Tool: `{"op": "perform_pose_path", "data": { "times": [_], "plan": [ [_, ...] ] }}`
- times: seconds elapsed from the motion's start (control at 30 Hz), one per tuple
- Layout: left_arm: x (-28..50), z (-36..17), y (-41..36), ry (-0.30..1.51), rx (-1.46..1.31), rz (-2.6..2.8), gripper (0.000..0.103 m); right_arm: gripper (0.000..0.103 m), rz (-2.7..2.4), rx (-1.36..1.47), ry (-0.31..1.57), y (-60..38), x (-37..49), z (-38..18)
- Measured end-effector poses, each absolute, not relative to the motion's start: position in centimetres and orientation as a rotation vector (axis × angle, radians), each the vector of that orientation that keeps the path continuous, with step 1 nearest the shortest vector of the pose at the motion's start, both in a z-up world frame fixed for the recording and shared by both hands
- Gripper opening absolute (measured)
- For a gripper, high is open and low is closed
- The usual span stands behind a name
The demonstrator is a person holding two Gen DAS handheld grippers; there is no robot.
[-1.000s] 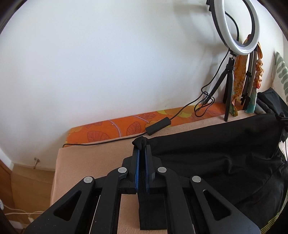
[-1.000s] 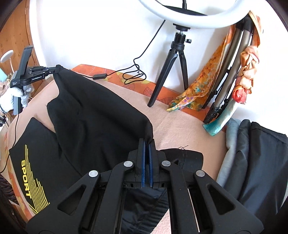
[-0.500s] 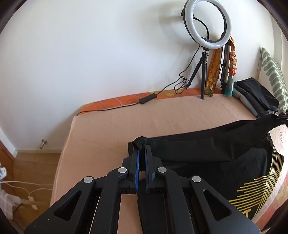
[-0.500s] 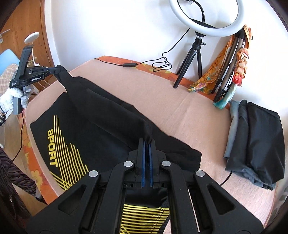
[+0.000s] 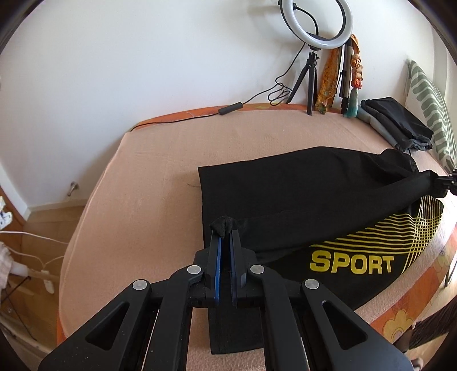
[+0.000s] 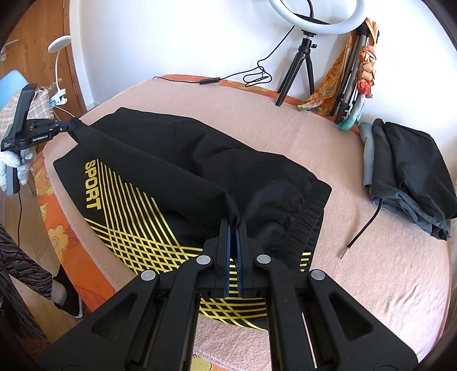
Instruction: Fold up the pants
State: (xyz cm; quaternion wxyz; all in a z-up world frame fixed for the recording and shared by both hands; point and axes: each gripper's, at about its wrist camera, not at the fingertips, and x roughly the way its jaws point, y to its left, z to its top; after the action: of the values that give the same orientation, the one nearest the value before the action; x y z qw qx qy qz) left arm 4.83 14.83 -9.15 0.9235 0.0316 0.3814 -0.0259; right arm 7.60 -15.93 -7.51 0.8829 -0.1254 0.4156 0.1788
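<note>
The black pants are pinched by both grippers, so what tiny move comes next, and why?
Probably lower both ends onto the lower leg. The left gripper and right gripper each pinch one end of the upper leg of the black pants, which hangs taut above the yellow SPORT print, not yet laid flat.

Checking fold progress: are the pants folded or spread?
Half-folded: pants lie on the bed, one black layer held above the SPORT leg by both grippers.

Both tongs, R (image 6: 234, 225) & L (image 6: 72, 125), pinch black pants (image 6: 177, 159).

Ring light (image 6: 315, 17) — top cut off by frame.
</note>
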Motion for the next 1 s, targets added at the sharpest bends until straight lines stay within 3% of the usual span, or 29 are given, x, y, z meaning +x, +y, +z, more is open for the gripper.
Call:
{"op": "perform_pose_path", "data": {
  "times": [0.5, 0.73, 0.9, 0.97, 1.0],
  "plan": [
    [0.5, -11.3, 16.6, 0.872, 0.071, -0.051, 0.009, 0.004, 0.359, -0.428, 0.863, -14.4, 4.7, -10.5],
    [-1.1, -9.2, 18.8, 0.822, 0.004, 0.014, 0.009, 0.004, 0.367, -0.491, 0.860, -13.8, 3.5, -10.8],
    [0.6, -7.3, 16.0, 0.788, 0.013, -0.061, 0.009, 0.004, 0.379, -0.514, 0.892, -13.5, 2.5, -11.0],
    [1.4, -7.1, 13.8, 0.785, 0.051, -0.102, 0.009, 0.012, 0.407, -0.411, 0.906, -14.4, 2.2, -9.9],
    [1.8, -7.1, 12.8, 0.788, 0.064, -0.128, 0.010, 0.027, 0.429, -0.329, 0.901, -15.1, 1.9, -9.1]
  ]
}}
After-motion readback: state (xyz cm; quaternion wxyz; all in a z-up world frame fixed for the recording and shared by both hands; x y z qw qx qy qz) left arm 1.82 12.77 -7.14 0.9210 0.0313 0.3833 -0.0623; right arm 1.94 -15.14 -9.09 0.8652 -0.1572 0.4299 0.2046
